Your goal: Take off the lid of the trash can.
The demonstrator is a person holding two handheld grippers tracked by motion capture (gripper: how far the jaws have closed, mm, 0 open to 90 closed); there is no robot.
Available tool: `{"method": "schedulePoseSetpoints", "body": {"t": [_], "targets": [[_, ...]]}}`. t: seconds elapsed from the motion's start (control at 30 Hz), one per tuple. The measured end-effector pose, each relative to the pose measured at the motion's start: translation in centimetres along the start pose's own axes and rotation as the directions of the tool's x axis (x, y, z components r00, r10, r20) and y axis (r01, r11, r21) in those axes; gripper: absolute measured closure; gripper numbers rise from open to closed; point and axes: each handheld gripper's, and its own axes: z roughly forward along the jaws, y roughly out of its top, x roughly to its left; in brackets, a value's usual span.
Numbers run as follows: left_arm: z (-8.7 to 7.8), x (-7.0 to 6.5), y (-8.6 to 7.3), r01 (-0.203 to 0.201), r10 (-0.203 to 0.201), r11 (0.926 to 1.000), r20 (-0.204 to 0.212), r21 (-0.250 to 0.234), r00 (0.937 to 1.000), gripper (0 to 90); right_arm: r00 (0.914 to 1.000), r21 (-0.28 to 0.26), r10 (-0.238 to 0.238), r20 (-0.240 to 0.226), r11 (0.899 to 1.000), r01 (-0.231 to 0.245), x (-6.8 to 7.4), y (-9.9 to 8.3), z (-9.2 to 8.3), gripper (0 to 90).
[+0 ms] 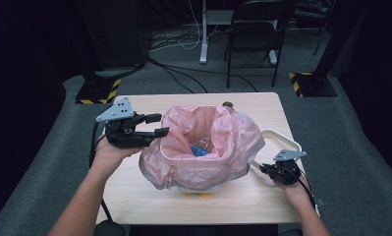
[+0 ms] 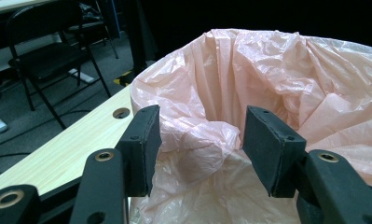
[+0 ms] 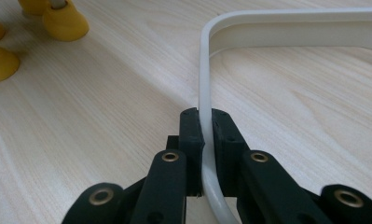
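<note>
Clamped on the white tray rim [image 3: 205, 93], right gripper [image 3: 207, 135]; left gripper [image 2: 200, 135] jaws wide at pink bag [image 2: 267, 79] (contents mostly hidden).

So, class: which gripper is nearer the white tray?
Right. The right gripper is clamped on the tray rim; the left gripper is open at the pink bag, across the table.

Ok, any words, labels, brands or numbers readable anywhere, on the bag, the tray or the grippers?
None to quote: no view shows readable text.
Pink bag: plain plastic, no print.
White tray: plain rim.
Blue item in the bag: too small to tell.
Floor hazard stripes: yellow and black, no words.
</note>
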Motion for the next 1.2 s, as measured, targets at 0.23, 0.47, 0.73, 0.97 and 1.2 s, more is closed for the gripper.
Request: {"method": "schedulePoseSetpoints", "body": {"t": [0.23,0.47,0.73,0.97,1.2], "targets": [[0.0,0.0,0.0,-0.002,0.002,1.0,0.0,0.0,1.0,46.3,0.9999,0.035,0.005,-0.014,0.999,-0.004,-0.1,-0.3,0.1,83.7],[-0.1,0.1,0.0,0.001,-0.001,1.0,-0.003,-0.004,1.0,46.2,1.0,0.04,0.0,-0.005,0.999,0.0,-0.2,-0.4,0.1,82.9],[-0.1,0.1,0.0,0.002,-0.002,1.0,-0.006,-0.005,1.0,46.2,0.9991,0.0,0.035,-0.022,0.999,-0.035,-0.1,-0.1,-0.3,66.0],[-0.2,0.3,0.0,0.008,-0.009,0.9999,-0.011,-0.007,0.9999,45.8,0.9991,-0.037,0.042,-0.01,0.998,-0.042,0.1,0.3,-0.9,61.4],[-0.2,0.3,0.0,0.007,-0.007,1.0,-0.01,-0.006,0.9999,45.5,0.9995,-0.066,0.03,-0.002,0.997,-0.03,0.4,0.7,-1.5,59.6]]}}
